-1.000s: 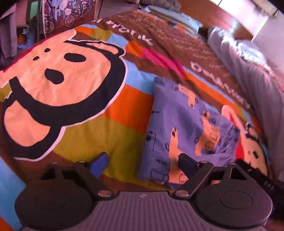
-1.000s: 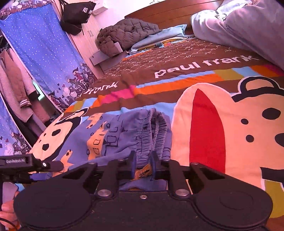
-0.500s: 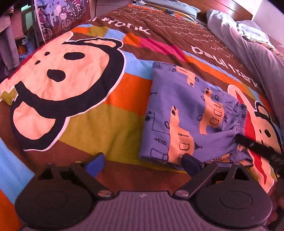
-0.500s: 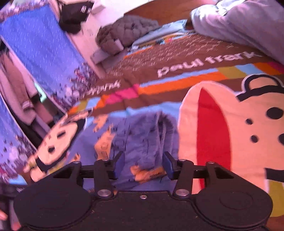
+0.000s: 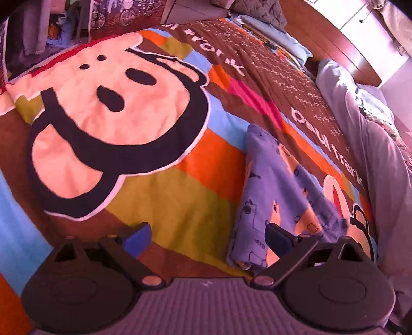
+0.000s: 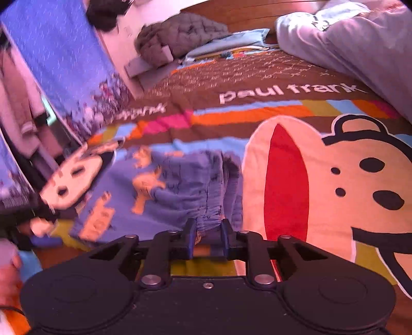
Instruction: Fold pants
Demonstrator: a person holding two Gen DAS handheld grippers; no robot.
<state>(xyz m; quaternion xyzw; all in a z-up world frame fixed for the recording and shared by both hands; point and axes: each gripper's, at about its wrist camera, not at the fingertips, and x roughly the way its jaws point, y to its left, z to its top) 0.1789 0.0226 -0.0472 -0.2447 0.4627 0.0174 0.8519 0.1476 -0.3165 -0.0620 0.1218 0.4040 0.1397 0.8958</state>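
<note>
Across the bed spreads a striped bedspread [image 5: 180, 201] printed with big cartoon monkey faces and the words "paul frank". On it lie the folded blue pants [image 6: 164, 190] with orange animal prints, their gathered waistband toward the red-mouthed monkey face. A grey duvet [image 5: 370, 144] is bunched along the bed's far side near the wooden headboard [image 6: 257, 15]. The left tool [image 5: 206, 234] hovers over the bedspread with jaws spread wide, nothing between them, its right finger overlapping the pants' near edge. The right tool [image 6: 206, 238] has just been closing; its jaws stand partly apart with the pants' waistband edge between them, and whether the pads press the cloth I cannot tell.
</note>
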